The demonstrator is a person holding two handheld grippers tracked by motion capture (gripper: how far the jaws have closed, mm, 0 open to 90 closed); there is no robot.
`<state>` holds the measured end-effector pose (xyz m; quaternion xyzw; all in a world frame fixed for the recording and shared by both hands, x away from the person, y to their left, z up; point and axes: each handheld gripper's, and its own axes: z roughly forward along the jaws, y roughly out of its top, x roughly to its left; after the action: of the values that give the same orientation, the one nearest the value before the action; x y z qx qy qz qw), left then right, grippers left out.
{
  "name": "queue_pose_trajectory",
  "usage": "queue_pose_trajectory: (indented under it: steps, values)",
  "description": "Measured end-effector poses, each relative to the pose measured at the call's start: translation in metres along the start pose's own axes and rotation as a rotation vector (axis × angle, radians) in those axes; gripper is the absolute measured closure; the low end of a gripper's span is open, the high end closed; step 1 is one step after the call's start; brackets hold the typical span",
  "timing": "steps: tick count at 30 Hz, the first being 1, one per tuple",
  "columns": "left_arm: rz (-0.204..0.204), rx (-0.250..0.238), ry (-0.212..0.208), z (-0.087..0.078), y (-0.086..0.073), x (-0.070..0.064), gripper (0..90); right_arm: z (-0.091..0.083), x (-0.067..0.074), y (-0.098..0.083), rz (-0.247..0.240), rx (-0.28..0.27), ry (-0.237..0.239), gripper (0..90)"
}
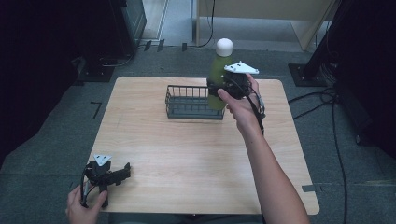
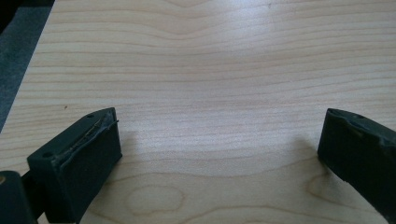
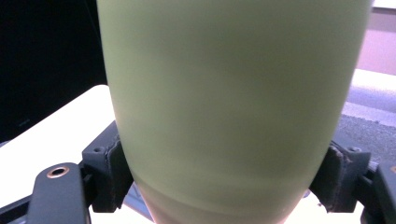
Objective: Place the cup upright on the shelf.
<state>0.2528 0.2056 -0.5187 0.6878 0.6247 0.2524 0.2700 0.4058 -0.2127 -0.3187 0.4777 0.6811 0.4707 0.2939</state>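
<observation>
We had the right tongs (image 1: 223, 87) clamped on the green bottle (image 1: 217, 74), held upright in the upper middle of the frame, just over the right end of the wire basket (image 1: 187, 101). The left tongs (image 1: 122, 173) rested apart at the table's (image 1: 187, 154) lower left. We judged that next came lowering the bottle straight into the basket.

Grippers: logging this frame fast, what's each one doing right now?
Left gripper: open, holding nothing, low over the table.
Right gripper: shut on the green bottle, beside the wire basket.
</observation>
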Motion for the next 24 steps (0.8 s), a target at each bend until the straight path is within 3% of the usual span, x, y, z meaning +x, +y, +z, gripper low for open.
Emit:
queue_pose_trajectory:
  steps: [11, 24]
  values:
    - [0.002, 0.002, 0.0, 0.0, 0.0, 0.0, 0.0, 0.033, 0.003, 0.008, -0.018, 0.008, -0.021, 20.5]
    - [0.002, 0.002, 0.0, 0.0, 0.0, 0.0, 0.0, 0.063, -0.004, 0.0, 0.042, 0.019, -0.072, 20.5]
